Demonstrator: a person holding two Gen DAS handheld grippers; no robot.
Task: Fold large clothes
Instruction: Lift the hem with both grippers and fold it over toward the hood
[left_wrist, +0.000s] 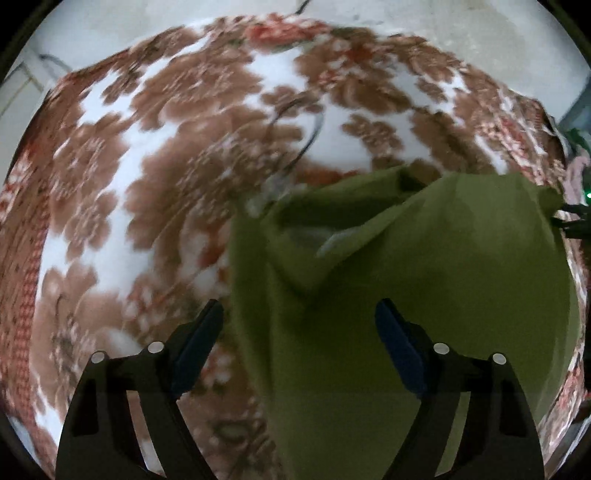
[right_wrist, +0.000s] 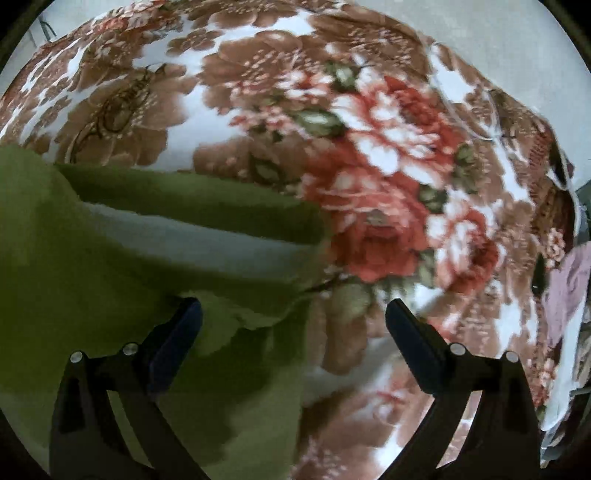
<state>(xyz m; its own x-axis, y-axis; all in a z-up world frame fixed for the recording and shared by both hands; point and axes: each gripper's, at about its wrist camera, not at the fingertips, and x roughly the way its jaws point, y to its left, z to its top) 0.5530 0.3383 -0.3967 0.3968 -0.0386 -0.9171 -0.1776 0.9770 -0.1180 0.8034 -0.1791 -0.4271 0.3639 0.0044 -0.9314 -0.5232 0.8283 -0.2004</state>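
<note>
Only the right wrist view shows red roses (right_wrist: 380, 221) beside green garment (right_wrist: 92, 266).

One green garment (left_wrist: 424, 277), one floral blanket (left_wrist: 166, 155), two grippers.

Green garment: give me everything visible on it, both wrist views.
The green garment is plain olive cloth, thin and matte by the look, with no print showing. It lies loosely rumpled on the floral blanket, one flap turned over so a paler grey-green inner face shows. Its edges are uneven, not squared. The left gripper and right gripper both hang over it with jaws wide apart, no pad pressing on it. Whether it is a shirt or trousers cannot be told.
</note>
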